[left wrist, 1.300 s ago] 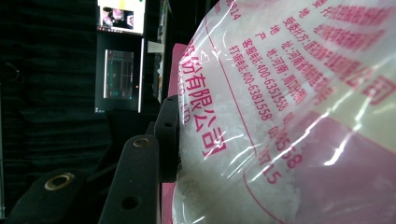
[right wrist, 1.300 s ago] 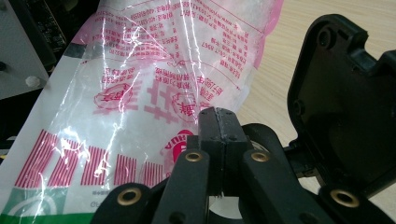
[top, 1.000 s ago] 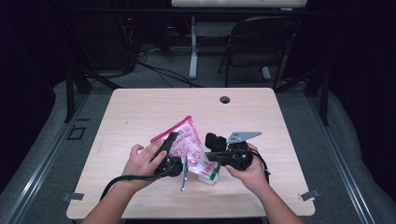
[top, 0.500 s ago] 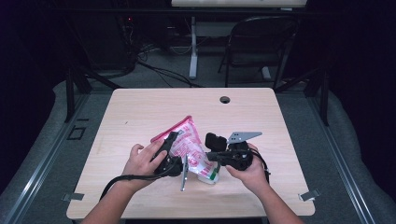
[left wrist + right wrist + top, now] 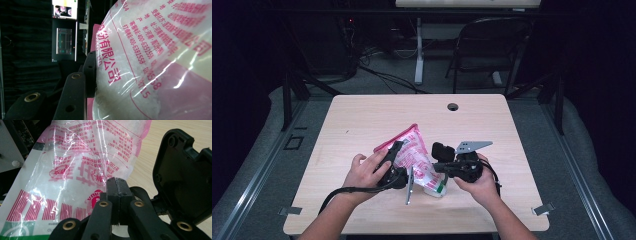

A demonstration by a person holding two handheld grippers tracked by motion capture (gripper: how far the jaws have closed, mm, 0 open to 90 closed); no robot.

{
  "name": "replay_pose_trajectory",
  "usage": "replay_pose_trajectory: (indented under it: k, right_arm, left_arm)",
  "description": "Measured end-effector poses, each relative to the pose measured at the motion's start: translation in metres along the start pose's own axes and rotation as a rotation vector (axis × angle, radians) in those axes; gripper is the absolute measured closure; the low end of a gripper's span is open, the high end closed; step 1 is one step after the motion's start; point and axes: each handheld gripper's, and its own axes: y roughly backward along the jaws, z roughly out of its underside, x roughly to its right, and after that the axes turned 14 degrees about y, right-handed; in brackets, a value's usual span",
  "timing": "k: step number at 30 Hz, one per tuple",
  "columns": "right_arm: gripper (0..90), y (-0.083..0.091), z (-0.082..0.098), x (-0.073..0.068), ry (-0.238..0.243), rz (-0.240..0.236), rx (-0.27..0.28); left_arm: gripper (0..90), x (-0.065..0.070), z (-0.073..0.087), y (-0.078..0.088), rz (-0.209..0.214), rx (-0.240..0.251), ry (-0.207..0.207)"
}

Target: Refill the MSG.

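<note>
While bag (image 5: 155,62) hides one jaw, left gripper (image 5: 398,162) pinching it, right gripper (image 5: 117,192) pressed together.

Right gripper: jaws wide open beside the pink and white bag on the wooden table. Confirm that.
Not wide open. In the right gripper view, the right gripper has its jaws closed tight together, pad against pad, with nothing visible between them. The rest holds: it sits beside the pink and white bag on the wooden table.

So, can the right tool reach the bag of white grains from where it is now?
Probably yes. The bag sits directly before the shut tips of the right tool, with nothing between them; it would need to open first. The left tool grips the bag's other side.
</note>
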Motion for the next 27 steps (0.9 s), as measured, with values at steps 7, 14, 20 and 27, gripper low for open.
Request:
replay_pose_trajectory:
  k: [7, 14, 20, 27]
  right_arm:
    - [90.0, 0.0001, 0.0, 0.0, 0.0, 0.0, -0.001]
    - [90.0, 0.0002, 0.0, -0.0001, 0.001, 0.001, 0.0]
    - [90.0, 0.0002, -0.0001, -0.0001, 0.0, 0.001, 0.001]
    - [90.0, 0.0003, 0.0, 0.0, 0.001, 0.002, 0.0]
  left_arm:
    - [63.3, -0.0004, -0.0005, 0.0003, 0.004, -0.004, -0.006]
    - [63.3, -0.0007, -0.001, 0.0008, 0.001, -0.003, -0.013]
    - [63.4, -0.0012, -0.0013, 0.0011, -0.004, 0.0, -0.015]
    - [63.5, -0.001, -0.0015, 0.0009, -0.003, -0.001, -0.015]
